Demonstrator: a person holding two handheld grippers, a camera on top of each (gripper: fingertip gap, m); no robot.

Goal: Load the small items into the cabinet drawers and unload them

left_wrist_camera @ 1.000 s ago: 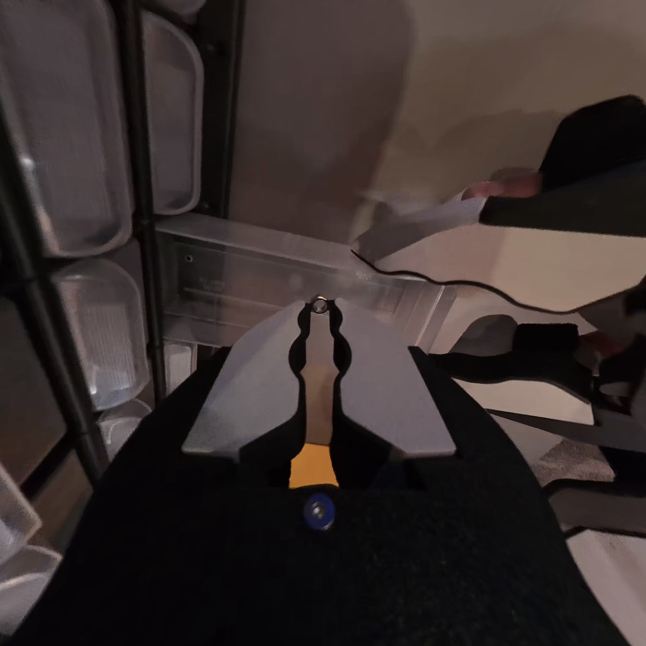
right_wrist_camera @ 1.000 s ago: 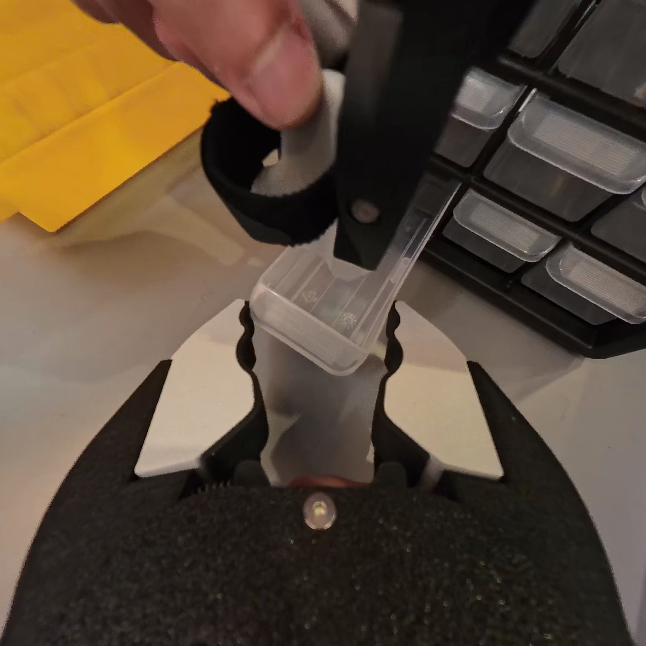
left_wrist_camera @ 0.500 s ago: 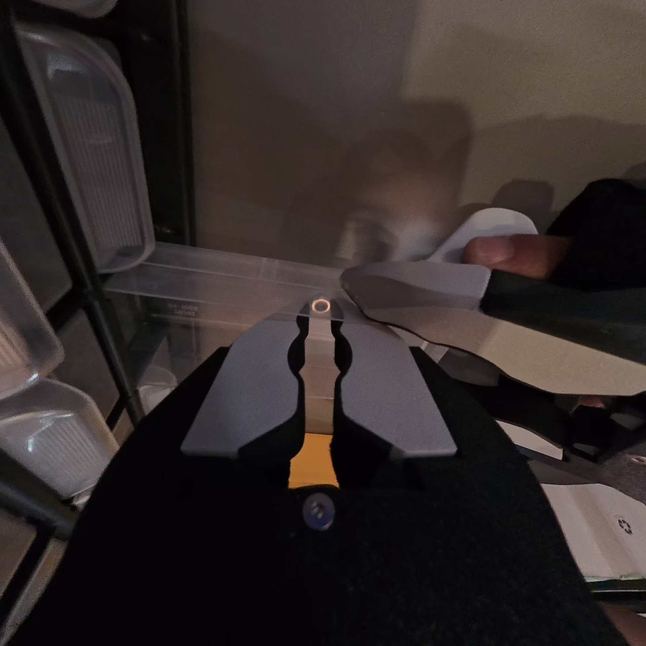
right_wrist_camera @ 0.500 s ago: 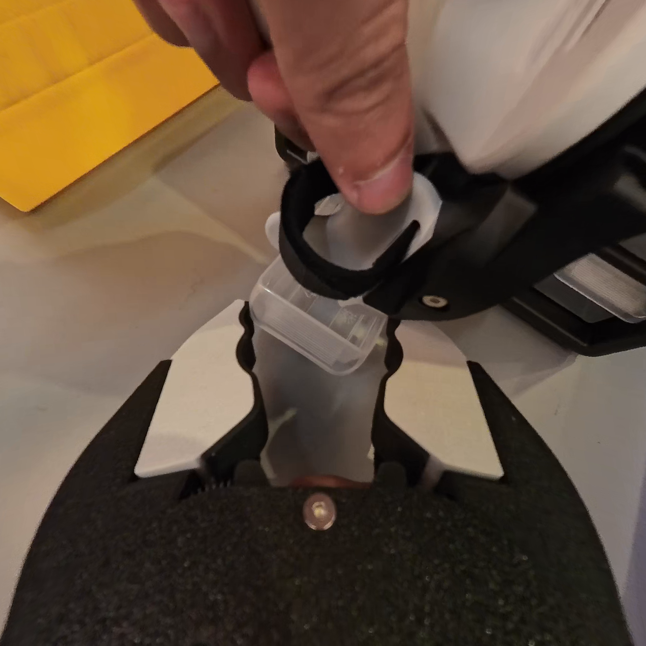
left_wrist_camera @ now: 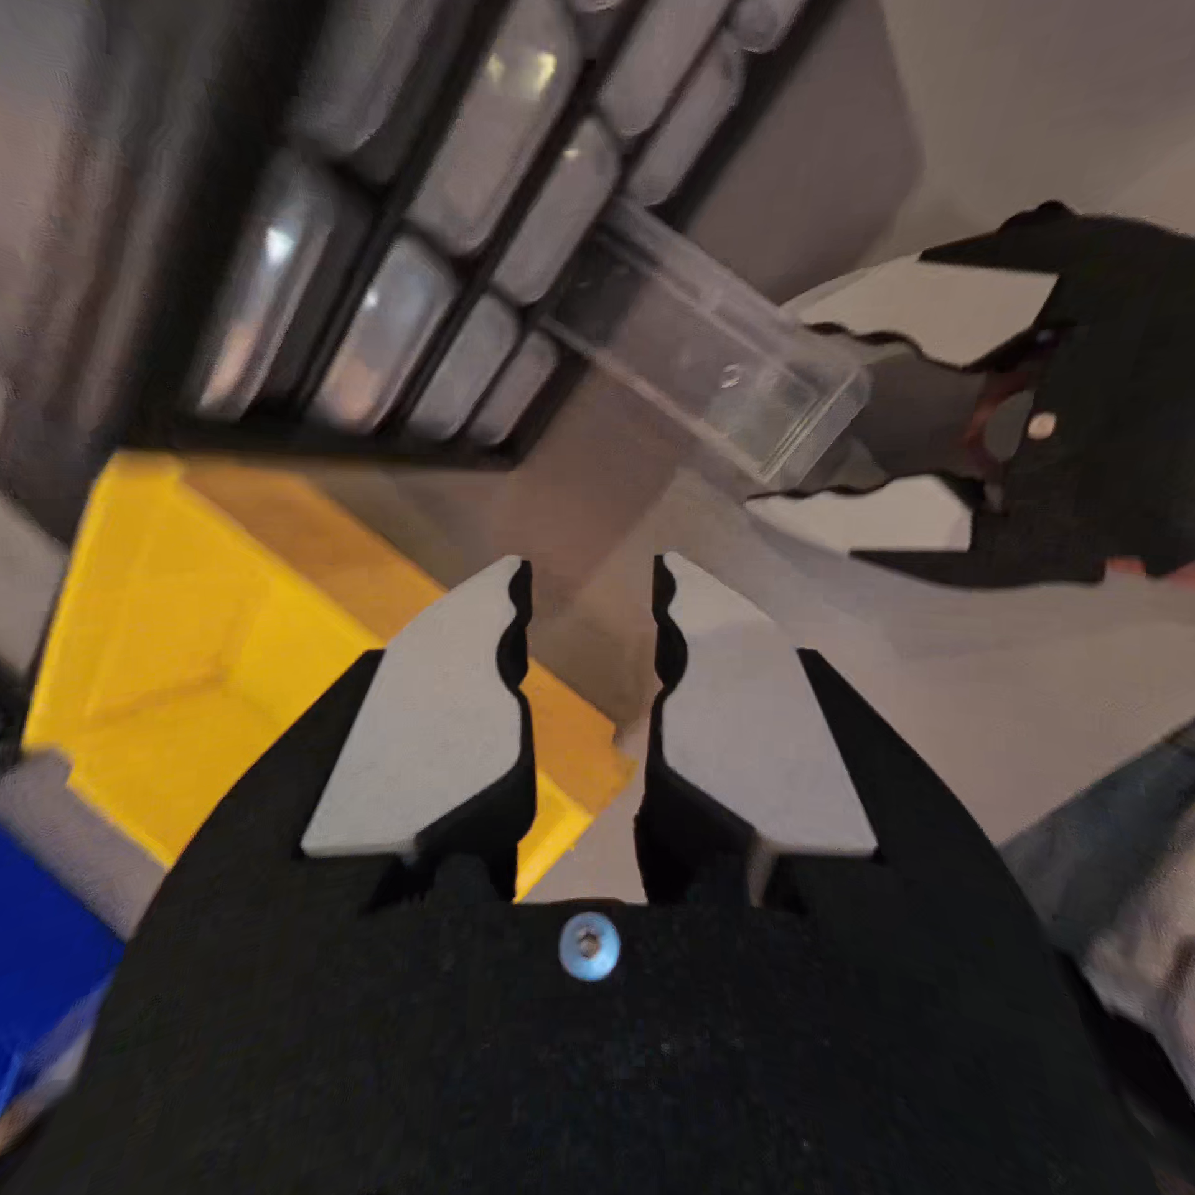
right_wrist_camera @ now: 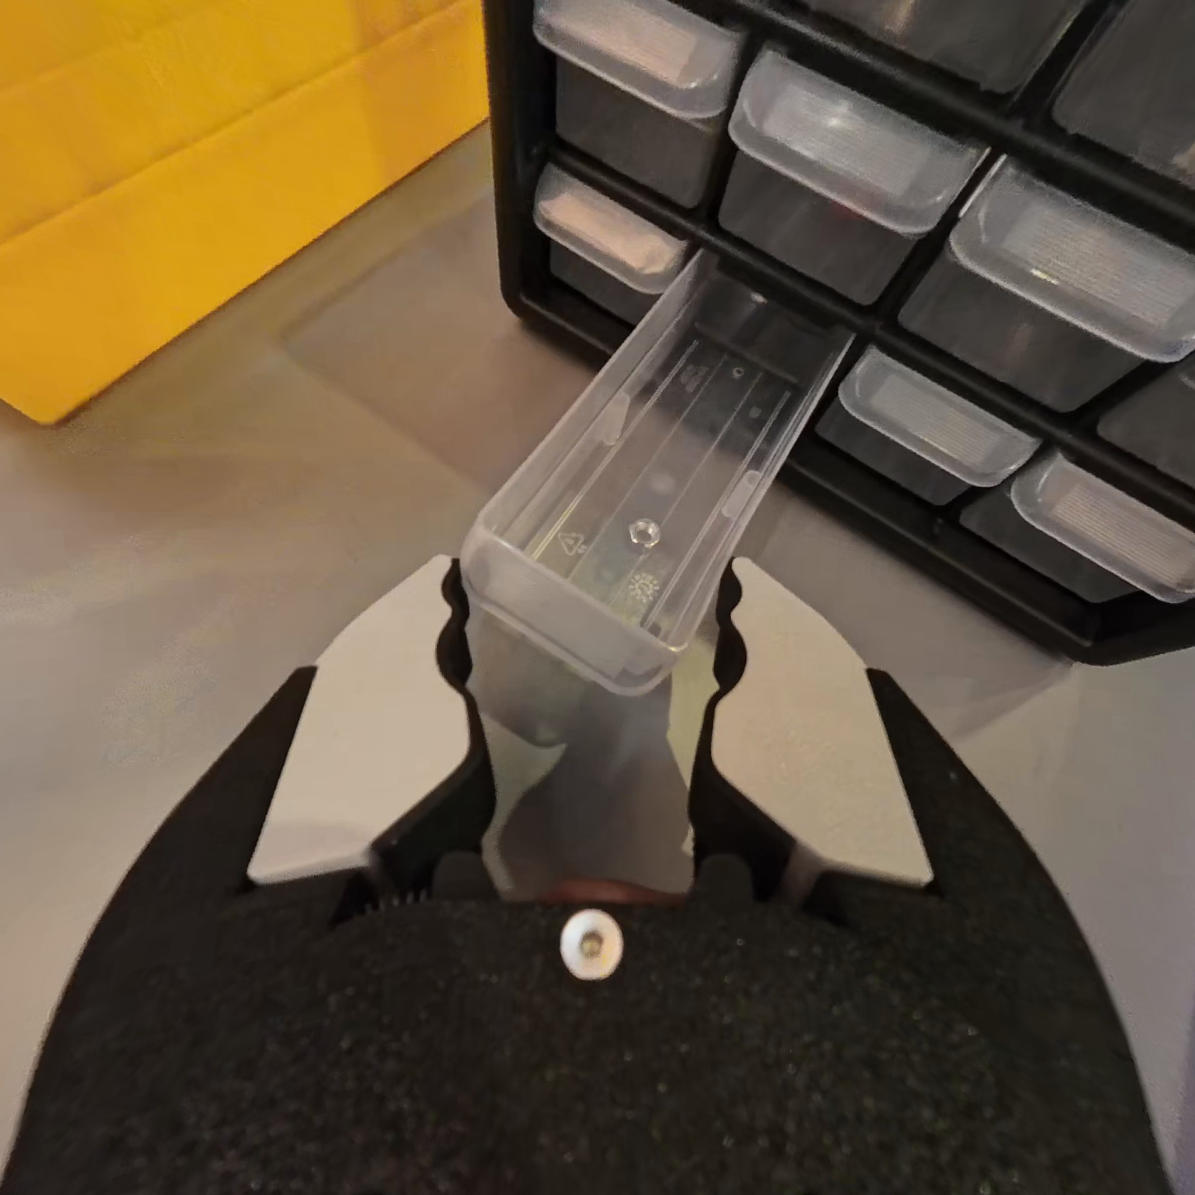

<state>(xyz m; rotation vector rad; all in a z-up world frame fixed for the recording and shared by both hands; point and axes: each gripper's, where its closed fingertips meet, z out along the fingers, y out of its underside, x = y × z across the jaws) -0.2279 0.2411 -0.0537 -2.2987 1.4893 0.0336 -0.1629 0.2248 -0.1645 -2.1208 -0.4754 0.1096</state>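
A clear plastic drawer [right_wrist_camera: 646,452] is pulled far out of the bottom row of the black small-parts cabinet [right_wrist_camera: 511,161]. A small metal ring [right_wrist_camera: 643,532] lies on the drawer floor near its front. My right gripper [right_wrist_camera: 592,575] is closed on the drawer's front end and holds it out. In the left wrist view my left gripper [left_wrist_camera: 592,569] is open and empty above the table, well back from the drawer [left_wrist_camera: 711,343]. That view also shows the ring [left_wrist_camera: 731,377] inside the drawer, the cabinet [left_wrist_camera: 381,220] and the right gripper [left_wrist_camera: 776,414].
A yellow bin [left_wrist_camera: 194,614] stands on the grey table [right_wrist_camera: 194,582] left of the cabinet; it also shows in the right wrist view [right_wrist_camera: 161,161]. A blue object [left_wrist_camera: 39,937] is at the lower left. A person's clothing [left_wrist_camera: 1112,873] is at the lower right. Several closed clear drawers [right_wrist_camera: 840,149] surround the open one. The left gripper's tips are roughly 12 cm from the right gripper's. The right gripper is farther from the cabinet [left_wrist_camera: 381,220], some 15 cm, than the left, some 9 cm.
My left gripper was shut on the ring over the drawer; it has opened, let the ring go into the drawer and pulled back. The right gripper still holds the drawer.
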